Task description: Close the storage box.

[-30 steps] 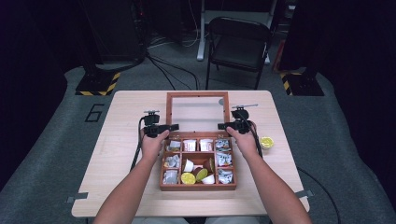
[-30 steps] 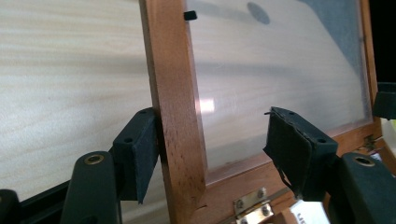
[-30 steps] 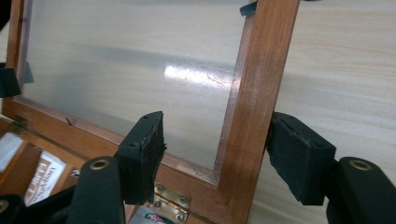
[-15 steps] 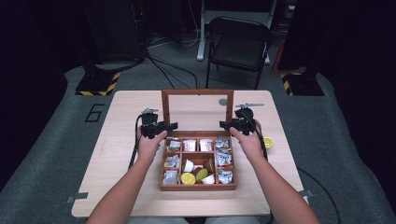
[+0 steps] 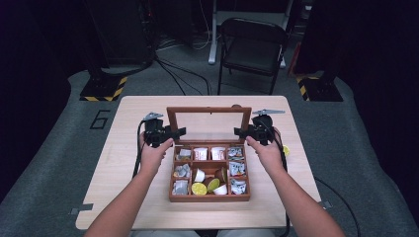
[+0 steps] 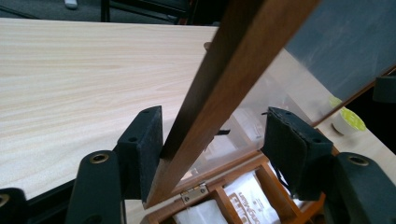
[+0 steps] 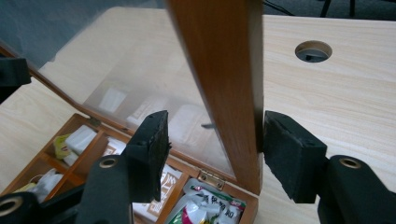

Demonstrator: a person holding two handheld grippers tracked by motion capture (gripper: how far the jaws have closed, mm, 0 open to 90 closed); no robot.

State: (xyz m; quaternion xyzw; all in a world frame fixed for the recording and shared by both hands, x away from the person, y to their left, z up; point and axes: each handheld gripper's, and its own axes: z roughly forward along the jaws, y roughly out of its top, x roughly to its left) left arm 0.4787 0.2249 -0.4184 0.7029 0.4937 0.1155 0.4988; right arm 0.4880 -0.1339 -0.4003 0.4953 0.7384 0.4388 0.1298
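Two tongs are working the glass-paned lid [image 5: 208, 120] of the wooden box [image 5: 209, 197], which is sitting near the middle of the tabletop [image 5: 123, 197]. You are holding the left tongs [image 6: 212, 140] with the jaws straddling the lid's left frame rail; one pad is touching the wood, the other is standing well off it, so the jaws are wide. The right tongs [image 7: 215, 142] are bracketing the right rail likewise, one pad against the wood and the other apart. The lid is standing roughly upright on its hinges [image 7: 209, 177], so it is neither shut nor laid back. The compartments are showing packets [image 5: 236, 169] and small cups [image 5: 200, 154]. Judging by this, the lid movement is about halfway done; carrying it to its end position is remaining.
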